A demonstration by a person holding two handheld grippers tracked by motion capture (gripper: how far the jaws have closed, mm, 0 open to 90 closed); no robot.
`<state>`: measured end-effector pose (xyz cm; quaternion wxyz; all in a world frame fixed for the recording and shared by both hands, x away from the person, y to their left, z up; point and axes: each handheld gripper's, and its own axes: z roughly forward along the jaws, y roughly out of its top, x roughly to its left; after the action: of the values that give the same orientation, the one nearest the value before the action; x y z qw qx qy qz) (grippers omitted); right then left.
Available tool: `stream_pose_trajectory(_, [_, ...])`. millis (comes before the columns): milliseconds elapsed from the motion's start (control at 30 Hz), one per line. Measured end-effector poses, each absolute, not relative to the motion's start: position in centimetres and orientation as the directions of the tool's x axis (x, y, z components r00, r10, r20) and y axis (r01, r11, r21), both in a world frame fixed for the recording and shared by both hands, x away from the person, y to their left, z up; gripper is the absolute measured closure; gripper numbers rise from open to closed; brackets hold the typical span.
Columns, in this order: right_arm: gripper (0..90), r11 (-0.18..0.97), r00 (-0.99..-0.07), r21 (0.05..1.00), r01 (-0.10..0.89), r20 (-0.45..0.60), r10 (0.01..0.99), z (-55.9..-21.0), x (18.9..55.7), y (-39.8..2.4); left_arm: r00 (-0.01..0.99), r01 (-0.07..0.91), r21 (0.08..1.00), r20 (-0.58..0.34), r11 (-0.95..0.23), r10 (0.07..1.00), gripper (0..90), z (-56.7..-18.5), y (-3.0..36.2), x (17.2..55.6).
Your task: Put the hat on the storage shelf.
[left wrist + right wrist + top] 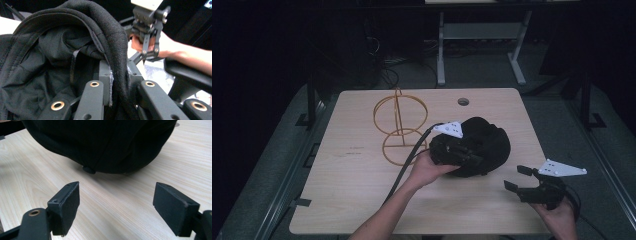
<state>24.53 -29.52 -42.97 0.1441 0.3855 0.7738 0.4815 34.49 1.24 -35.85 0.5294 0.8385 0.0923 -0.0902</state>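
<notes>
High view: a black cap (484,145) is seen right of the desk's (357,200) centre, gripped at its 9 o'clock edge by the left claw (462,152). Left gripper view: cap fabric (117,62) is clamped between the jaws. Right gripper view: the right claw (116,206) is held released, the cap (100,142) at 12 o'clock.

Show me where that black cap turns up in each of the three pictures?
High view: black cap right of centre on the wooden table.
Left gripper view: cap's edge clamped in the left gripper.
Right gripper view: cap along the top.
Shared landmark: the pale tabletop.
</notes>
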Motion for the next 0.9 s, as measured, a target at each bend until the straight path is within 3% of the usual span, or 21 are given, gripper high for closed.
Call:
stream_pose_trajectory(500, [18.5, 0.226, -0.678, 0.888, 0.401, 0.122, 0.725, -41.6, 24.1, -28.9, 0.965, 0.245, 0.901, -0.263, -0.358, -0.002, 79.0, -32.9, 1.5, 34.0])
stream_pose_trajectory(900, [17.8, 0.198, -0.703, 0.933, 0.300, 0.076, 0.707, -39.4, 23.6, -27.7, 0.967, 0.228, 0.915, -0.254, -0.333, -0.035, 78.8, -31.2, 1.4, 33.6])
